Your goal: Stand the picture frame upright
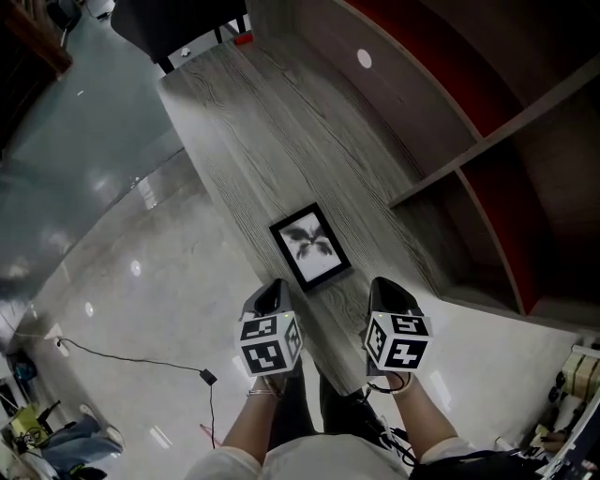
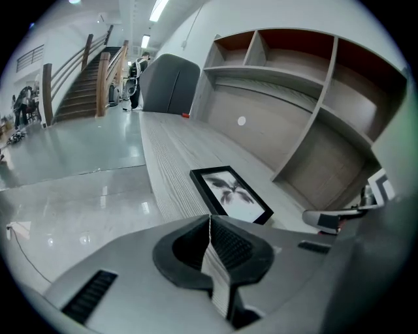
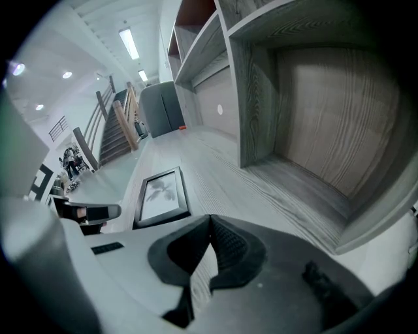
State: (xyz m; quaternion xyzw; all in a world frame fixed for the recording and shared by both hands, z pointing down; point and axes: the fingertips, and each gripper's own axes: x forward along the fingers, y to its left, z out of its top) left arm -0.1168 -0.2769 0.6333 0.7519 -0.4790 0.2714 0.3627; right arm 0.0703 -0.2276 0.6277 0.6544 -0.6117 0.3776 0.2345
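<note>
Black rectangular picture frame [image 1: 310,246] with a dark leaf print lies flat, face up, near the front edge of the long grey wood-grain counter [image 1: 272,122].
Grey-and-red open shelving [image 1: 487,141] flanks it on the right, and a dark grey chair [image 1: 178,28] stands at the far end. Just short of the frame, the left gripper [image 1: 277,284] and right gripper [image 1: 381,282] have their jaws pressed together, empty.

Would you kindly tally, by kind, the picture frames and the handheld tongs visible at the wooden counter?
Picture frame: 1
Tongs: 2 (left tongs, right tongs)
Total: 3
</note>
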